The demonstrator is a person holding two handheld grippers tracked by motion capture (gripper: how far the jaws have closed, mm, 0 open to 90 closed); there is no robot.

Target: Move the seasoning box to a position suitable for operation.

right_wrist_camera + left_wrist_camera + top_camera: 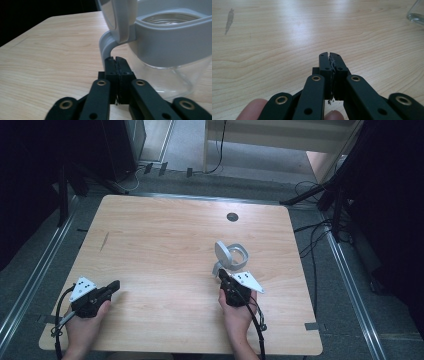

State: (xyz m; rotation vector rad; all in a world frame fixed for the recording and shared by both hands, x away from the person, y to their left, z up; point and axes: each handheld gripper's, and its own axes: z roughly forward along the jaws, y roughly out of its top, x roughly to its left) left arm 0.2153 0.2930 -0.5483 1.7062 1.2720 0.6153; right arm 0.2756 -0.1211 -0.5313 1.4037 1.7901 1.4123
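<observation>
1. Left claw (pixel 114 286) held low over the near left part of the wooden surface (pixel 165 240), grasped by the left hand (pixel 85 322). Jaws pressed fully together with nothing between them, as seen in the left gripper view (pixel 329 55). Well apart from any object, probably just waiting there.
2. Dark streak (pixel 104 241) on the bare wood ahead of the left claw, also seen in the left gripper view (pixel 229 20). Only a mark, not an object.
3. Round dark hole (pixel 232 217) near the far edge of the surface, probably a cable opening.
4. Water filter jug (pixel 232 256), clear body with grey top part, standing upright right of the middle of the surface. Lid (pixel 222 253) flipped up and tilted, so the inside is open from above. Grey handle (pixel 106 48) turned toward the person, likely so that it can be reached easily from the near side.
5. Right claw (pixel 221 274) held by the right hand (pixel 239 312), pointing at the jug. Jaws closed narrow and empty, tips (pixel 116 59) just beside the handle, perhaps touching it; hard to say. No grip on the jug; possibly placed so for pushing or for opening around the handle next.
</observation>
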